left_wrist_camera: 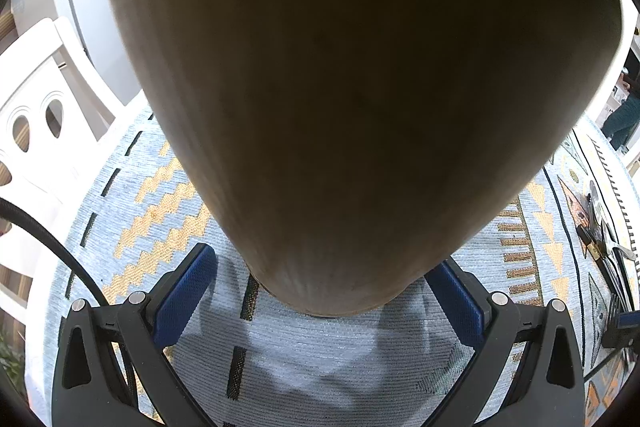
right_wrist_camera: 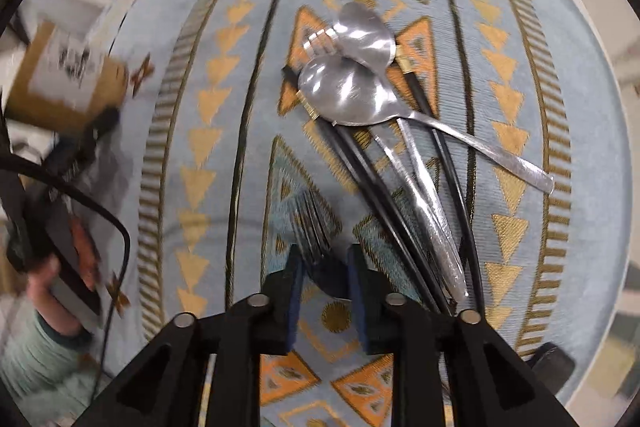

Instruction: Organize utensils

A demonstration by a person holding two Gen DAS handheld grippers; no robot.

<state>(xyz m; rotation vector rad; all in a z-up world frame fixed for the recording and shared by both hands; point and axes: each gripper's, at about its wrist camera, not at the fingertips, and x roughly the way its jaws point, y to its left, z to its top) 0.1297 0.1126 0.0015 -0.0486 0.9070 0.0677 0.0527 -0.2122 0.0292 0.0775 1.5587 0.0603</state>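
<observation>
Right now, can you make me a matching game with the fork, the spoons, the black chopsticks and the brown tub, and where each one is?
Things:
1. fork
2. spoons
3. black chopsticks
4. brown tub

Places:
A. underneath the spoons
B. between the fingers of the left gripper
C. lying on top of the chopsticks
D. between the fingers of the right gripper

Pairs: 1-D, 2-C, 3-A, 4-B

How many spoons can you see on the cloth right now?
2, both in the utensil pile: one spoon at its far end, the other spoon just nearer, overlapping it. The pile may hide others.
</observation>
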